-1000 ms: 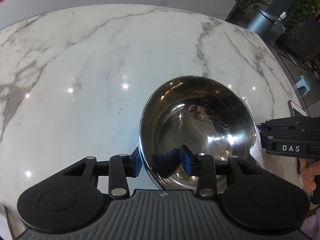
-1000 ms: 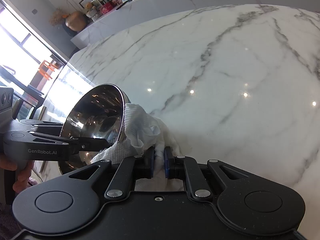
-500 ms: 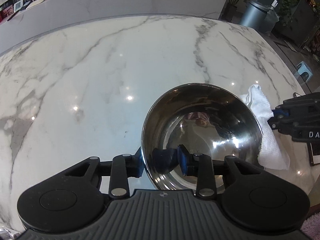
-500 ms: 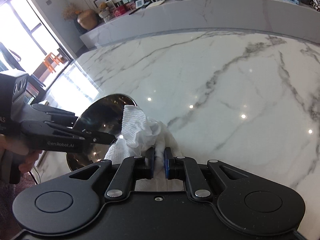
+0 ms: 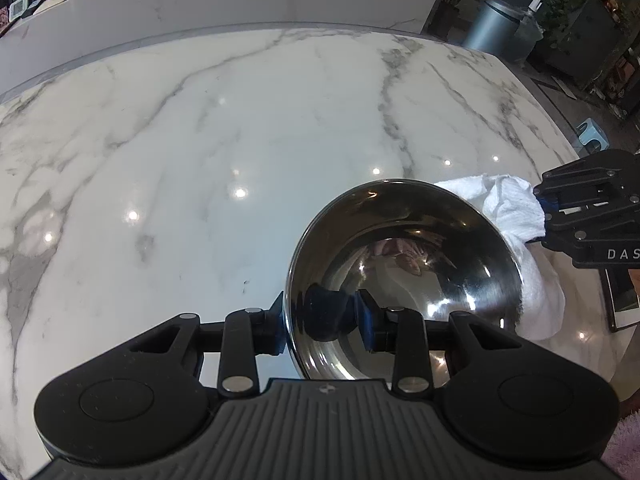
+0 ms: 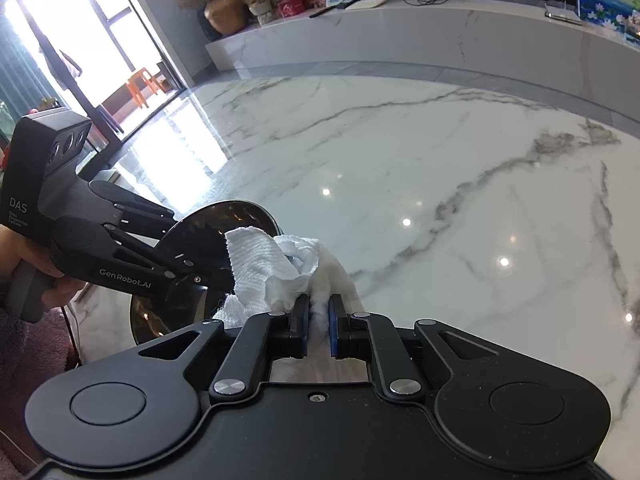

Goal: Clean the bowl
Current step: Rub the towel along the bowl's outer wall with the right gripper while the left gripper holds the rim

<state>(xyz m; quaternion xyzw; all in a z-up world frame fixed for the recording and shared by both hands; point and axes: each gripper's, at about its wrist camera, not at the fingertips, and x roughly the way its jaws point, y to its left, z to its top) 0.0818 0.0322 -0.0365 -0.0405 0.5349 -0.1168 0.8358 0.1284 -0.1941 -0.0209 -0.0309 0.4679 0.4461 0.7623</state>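
Note:
A shiny steel bowl (image 5: 404, 264) is held tilted above the marble table (image 5: 200, 160). My left gripper (image 5: 322, 320) is shut on its near rim, one blue pad outside the wall and one inside. A crumpled white cloth (image 5: 508, 208) hangs against the bowl's far right rim, outside it. In the right wrist view my right gripper (image 6: 319, 312) is shut on this cloth (image 6: 260, 264), whose loose end overlaps the bowl's (image 6: 200, 236) rim. The left gripper (image 6: 200, 280) reaches in there from the left.
A flat phone-like device (image 5: 622, 300) lies at the table's right edge. A hand (image 6: 24, 248) grips the left tool's handle. A long marble counter (image 6: 400, 32) runs behind the table. A grey bin (image 5: 492, 20) and plants stand on the floor beyond the far right corner.
The right gripper has risen with the cloth, from low beside the bowl to its upper right rim. Both views have rolled a little. The left gripper keeps its hold on the rim.

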